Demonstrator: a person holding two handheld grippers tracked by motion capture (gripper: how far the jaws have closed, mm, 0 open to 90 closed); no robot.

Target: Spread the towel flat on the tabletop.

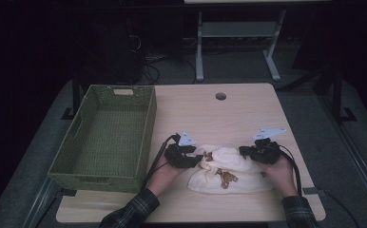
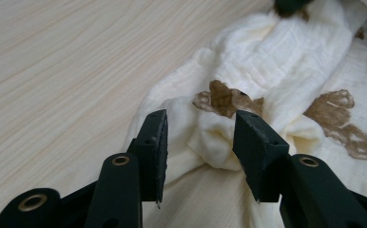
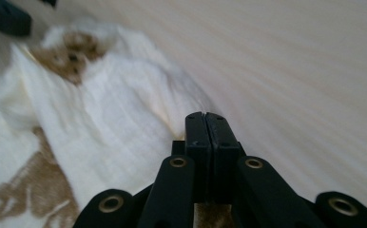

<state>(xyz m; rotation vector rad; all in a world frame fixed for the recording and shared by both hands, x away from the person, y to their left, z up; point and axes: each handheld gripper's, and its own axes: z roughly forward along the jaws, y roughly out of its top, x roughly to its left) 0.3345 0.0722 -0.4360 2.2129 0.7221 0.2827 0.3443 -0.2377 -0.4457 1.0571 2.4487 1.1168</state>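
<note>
a green woven basket (image 1: 106, 135) sits empty at the left of the pale wood worktop (image 1: 229, 114), just beside a crumpled cream cloth (image 1: 231, 171) with brown prints, lying near the front edge. the left gripper (image 1: 196, 160) gapes around a fold; the right gripper (image 1: 244, 152) is closed at the cloth's edge.

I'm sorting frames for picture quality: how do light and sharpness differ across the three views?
High view: dim overall, surroundings nearly black, the cream cloth and green basket murky but readable. Left gripper view: bright and sharp, cloth weave and brown print crisp between the left gripper's jaws. Right gripper view: bright, but soft and smeared; the table grain streaks, and the cloth blurs behind the right gripper.
</note>
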